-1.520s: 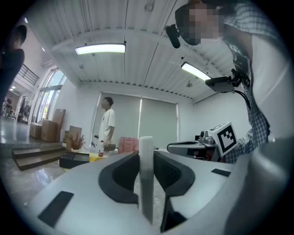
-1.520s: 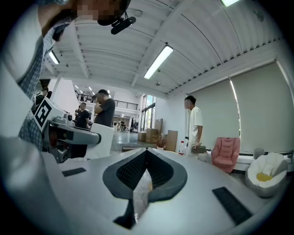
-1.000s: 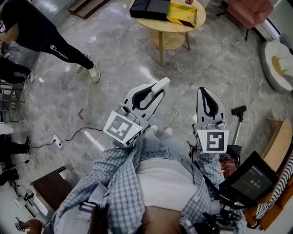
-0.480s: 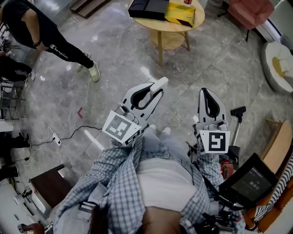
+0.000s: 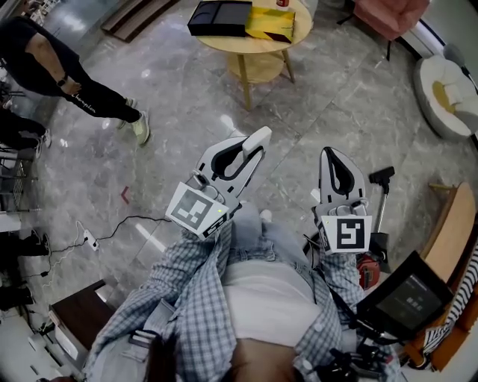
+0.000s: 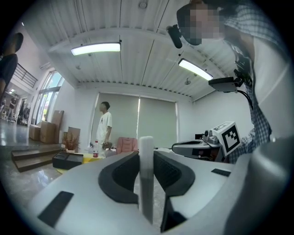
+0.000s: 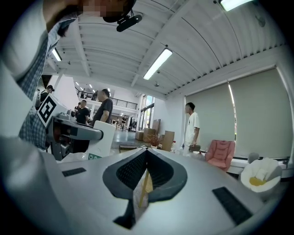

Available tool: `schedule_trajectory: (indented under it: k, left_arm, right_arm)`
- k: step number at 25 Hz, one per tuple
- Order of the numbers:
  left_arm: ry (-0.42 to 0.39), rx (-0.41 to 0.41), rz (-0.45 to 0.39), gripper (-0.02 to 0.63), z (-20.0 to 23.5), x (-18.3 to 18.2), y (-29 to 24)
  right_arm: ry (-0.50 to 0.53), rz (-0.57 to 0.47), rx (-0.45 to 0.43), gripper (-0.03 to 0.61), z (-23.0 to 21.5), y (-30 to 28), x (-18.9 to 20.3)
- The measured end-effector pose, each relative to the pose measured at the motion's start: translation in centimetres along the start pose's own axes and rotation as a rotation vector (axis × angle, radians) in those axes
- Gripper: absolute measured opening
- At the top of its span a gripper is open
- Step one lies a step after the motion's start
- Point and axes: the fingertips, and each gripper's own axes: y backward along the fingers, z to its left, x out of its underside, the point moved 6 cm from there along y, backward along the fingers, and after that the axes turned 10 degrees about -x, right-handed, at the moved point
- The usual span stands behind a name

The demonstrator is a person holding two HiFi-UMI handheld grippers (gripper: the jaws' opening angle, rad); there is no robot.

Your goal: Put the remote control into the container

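Note:
My left gripper (image 5: 250,147) is held out over the marble floor, shut on a slim white remote control (image 5: 259,136) whose end sticks out past the jaw tips. In the left gripper view the remote (image 6: 146,179) stands upright between the dark pads of the left gripper (image 6: 146,153). The right gripper (image 5: 335,154) is beside it, shut with nothing in it; its jaws meet at the tip in the right gripper view (image 7: 147,152). A black box-like container (image 5: 219,18) lies on the round wooden table (image 5: 250,46) far ahead, next to a yellow item (image 5: 270,22).
A person in black (image 5: 67,71) stands at the left. A pink armchair (image 5: 388,13) and a white round seat (image 5: 447,97) are at the right. A power strip with cable (image 5: 89,239) lies on the floor. Another person in white (image 6: 106,125) stands beyond the table.
The table with the black box has slid left and slightly down in the head view. The person in black has shifted. Both grippers keep their pose, and the grip on the remote is unchanged.

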Motion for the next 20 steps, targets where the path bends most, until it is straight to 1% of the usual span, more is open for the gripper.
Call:
schedule_trajectory:
  k: [3, 8, 14, 20]
  left_arm:
    - [0.001, 0.01, -0.001, 0.095, -0.5, 0.1, -0.6]
    - [0.009, 0.012, 0.009, 0.095, -0.1, 0.5, -1.8]
    - [0.025, -0.002, 0.013, 0.095, 1.7, 0.7, -3.9]
    - [0.023, 0.004, 0.018, 0.095, 4.2, 0.4, -6.4]
  right_arm:
    - [-0.013, -0.002, 0.011, 0.007, -0.7, 0.4, 0.3]
    - [0.0, 0.015, 0.006, 0.006, -1.7, -0.4, 0.6]
    - [-0.026, 0.014, 0.017, 0.007, -3.4, -2.5, 0.9]
    - [-0.033, 0.026, 0.023, 0.006, -5.1, -5.5, 0.9]
